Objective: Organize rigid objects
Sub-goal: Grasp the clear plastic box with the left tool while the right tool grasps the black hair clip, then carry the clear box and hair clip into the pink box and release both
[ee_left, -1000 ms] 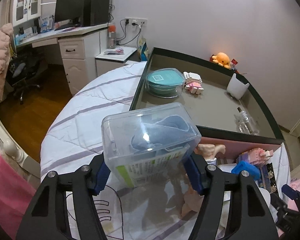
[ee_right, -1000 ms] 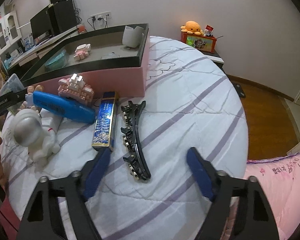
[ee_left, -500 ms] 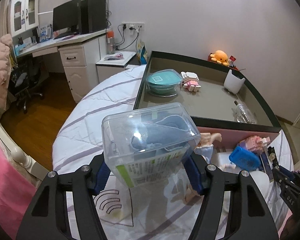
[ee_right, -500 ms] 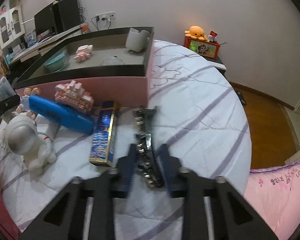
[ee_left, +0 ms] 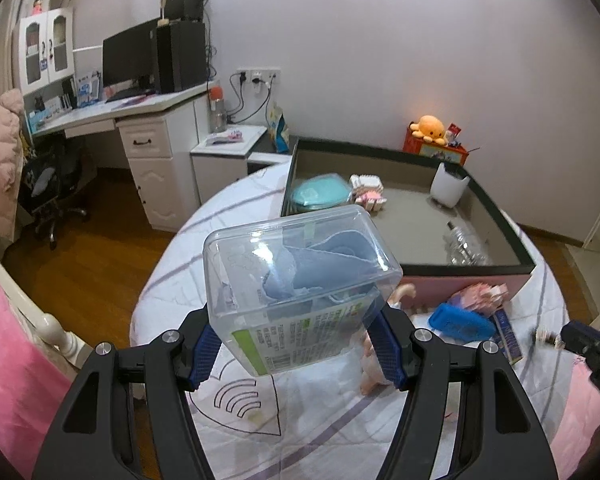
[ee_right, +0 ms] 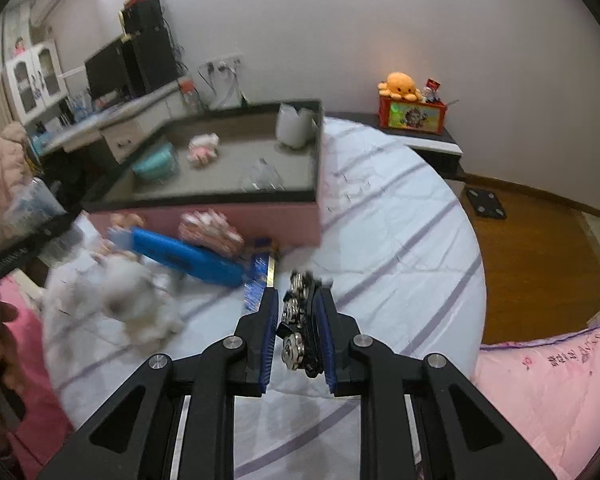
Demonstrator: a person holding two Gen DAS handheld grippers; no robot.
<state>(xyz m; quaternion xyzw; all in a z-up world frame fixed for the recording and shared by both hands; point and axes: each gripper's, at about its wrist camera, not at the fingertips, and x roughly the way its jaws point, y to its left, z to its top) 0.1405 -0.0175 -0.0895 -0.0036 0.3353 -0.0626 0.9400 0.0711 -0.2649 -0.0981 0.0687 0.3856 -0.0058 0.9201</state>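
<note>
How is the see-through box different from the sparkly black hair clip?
The clear plastic box is wide and see-through, with blue things inside; the hair clip is thin, black and studded with shiny stones. The box spreads the left gripper wide; the clip lets the right gripper close almost fully. Both are gripped and held above the bed.

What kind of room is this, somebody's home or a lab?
It looks like a bedroom at home: a bed with a striped quilt, a desk with a monitor, and an orange plush octopus on a box by the wall.
</note>
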